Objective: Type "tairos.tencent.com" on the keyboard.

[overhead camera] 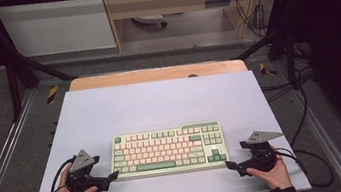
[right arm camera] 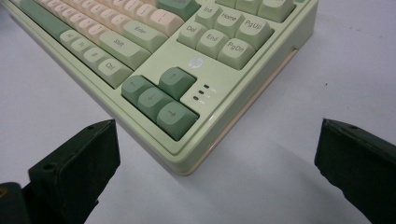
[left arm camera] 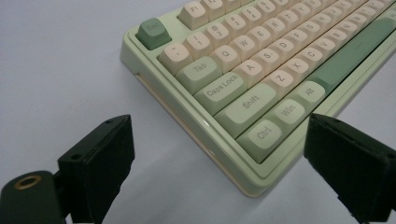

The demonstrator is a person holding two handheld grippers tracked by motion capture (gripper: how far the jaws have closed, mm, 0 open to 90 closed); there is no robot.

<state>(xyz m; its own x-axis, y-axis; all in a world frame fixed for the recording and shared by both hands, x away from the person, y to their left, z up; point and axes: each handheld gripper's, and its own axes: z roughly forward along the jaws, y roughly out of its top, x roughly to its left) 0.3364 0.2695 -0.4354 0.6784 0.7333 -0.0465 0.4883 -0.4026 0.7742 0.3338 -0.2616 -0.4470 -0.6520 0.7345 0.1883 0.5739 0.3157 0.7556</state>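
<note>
A pale green keyboard (overhead camera: pixel 168 150) with cream and green keys lies flat on the lavender mat (overhead camera: pixel 159 102), near its front edge. My left gripper (overhead camera: pixel 114 175) sits at the keyboard's front-left corner, held by a hand. Its jaws (left arm camera: pixel 219 163) stand wide open and the Ctrl corner of the keyboard (left arm camera: pixel 243 70) shows between them, untouched. My right gripper (overhead camera: pixel 228 165) sits at the front-right corner. It too (right arm camera: pixel 217 163) is open, with the arrow-key corner of the keyboard (right arm camera: pixel 163 51) between its jaws and a gap on each side.
The mat covers a wooden table (overhead camera: pixel 155 74) inside a black frame (overhead camera: pixel 13 72). Cables (overhead camera: pixel 313 156) trail over the floor at the right. A cabinet (overhead camera: pixel 171 5) stands beyond the table. Bare mat lies behind and beside the keyboard.
</note>
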